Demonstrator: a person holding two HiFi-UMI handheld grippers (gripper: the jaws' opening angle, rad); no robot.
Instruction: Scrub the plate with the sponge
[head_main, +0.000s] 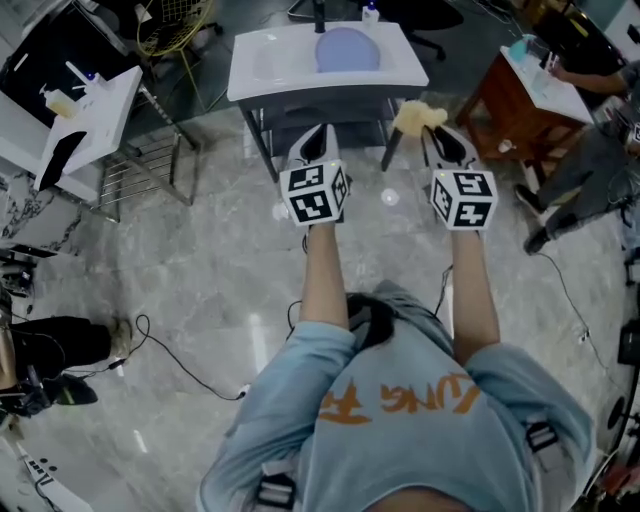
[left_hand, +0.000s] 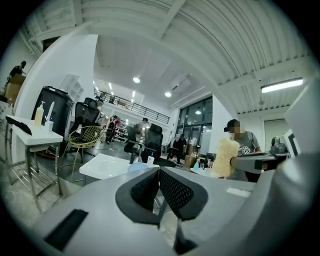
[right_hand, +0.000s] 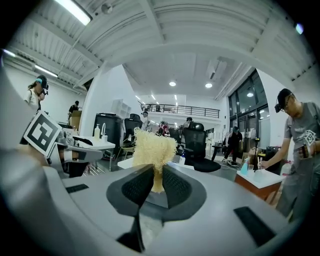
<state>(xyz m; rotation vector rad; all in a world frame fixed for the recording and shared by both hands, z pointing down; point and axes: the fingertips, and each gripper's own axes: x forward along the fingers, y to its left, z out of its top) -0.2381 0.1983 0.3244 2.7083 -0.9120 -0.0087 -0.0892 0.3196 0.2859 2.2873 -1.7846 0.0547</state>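
Closest to me, the forearms (head_main: 325, 275) reach forward. At left, my left gripper (head_main: 315, 138) is closed tight on nothing. Ahead, the bluish plate (head_main: 347, 48) lies in the white sink (head_main: 262, 85), apart from the yellow sponge (head_main: 420, 115) that my right gripper (head_main: 435, 132) pinches.

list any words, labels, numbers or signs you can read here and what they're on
Nothing reads clearly.
Orange print on the wearer's light blue shirt: upside down and creased, not legible.
Left marker cube and right marker cube: black and white square codes, no letters or numbers.
Logo on a bystander's grey shirt: too small to read.
Bottles in the right gripper view: labels too small to read.
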